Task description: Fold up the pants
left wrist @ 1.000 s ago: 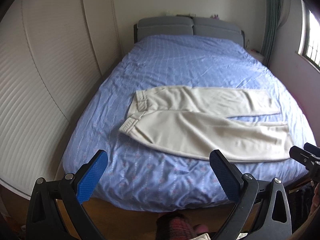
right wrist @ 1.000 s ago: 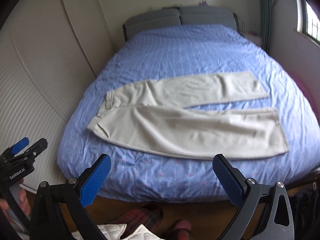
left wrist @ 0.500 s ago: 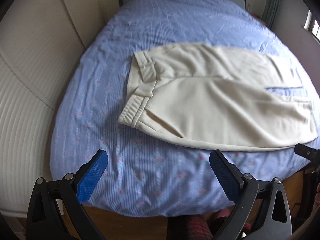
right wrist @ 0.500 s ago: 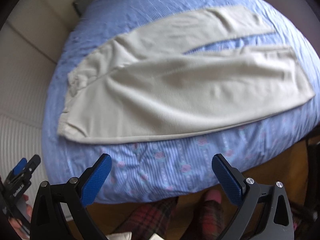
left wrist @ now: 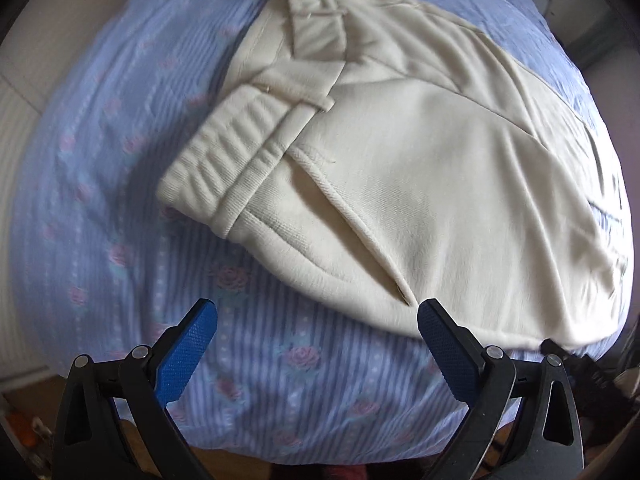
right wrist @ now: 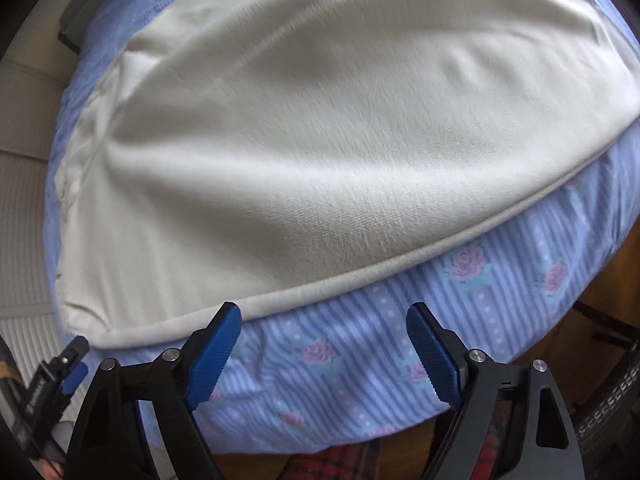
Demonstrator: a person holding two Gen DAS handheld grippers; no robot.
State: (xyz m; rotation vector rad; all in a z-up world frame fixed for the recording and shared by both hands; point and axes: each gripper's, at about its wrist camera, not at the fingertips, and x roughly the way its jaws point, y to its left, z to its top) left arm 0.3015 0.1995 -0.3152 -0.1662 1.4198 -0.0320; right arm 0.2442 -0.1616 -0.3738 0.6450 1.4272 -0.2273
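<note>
On blue rose-striped bedsheet (left wrist: 100, 208), cream pants (left wrist: 420, 168); left tool (left wrist: 316, 316) released, right tool (right wrist: 322, 316) seemingly narrowing, empty.

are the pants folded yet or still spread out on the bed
Spread flat, unfolded. The cream pants lie full length on the blue bedspread, waistband flat. Both grippers, left and right, are open, gripping nothing.

Both grippers point steeply down over the near edge of the bed. The left gripper (left wrist: 317, 322) holds its blue pads wide apart, nothing between them. The right gripper (right wrist: 323, 326) has just been narrowing its jaws, though they stand parted, gripping nothing, one fingertip (right wrist: 229, 320) just over the trouser hem.
</note>
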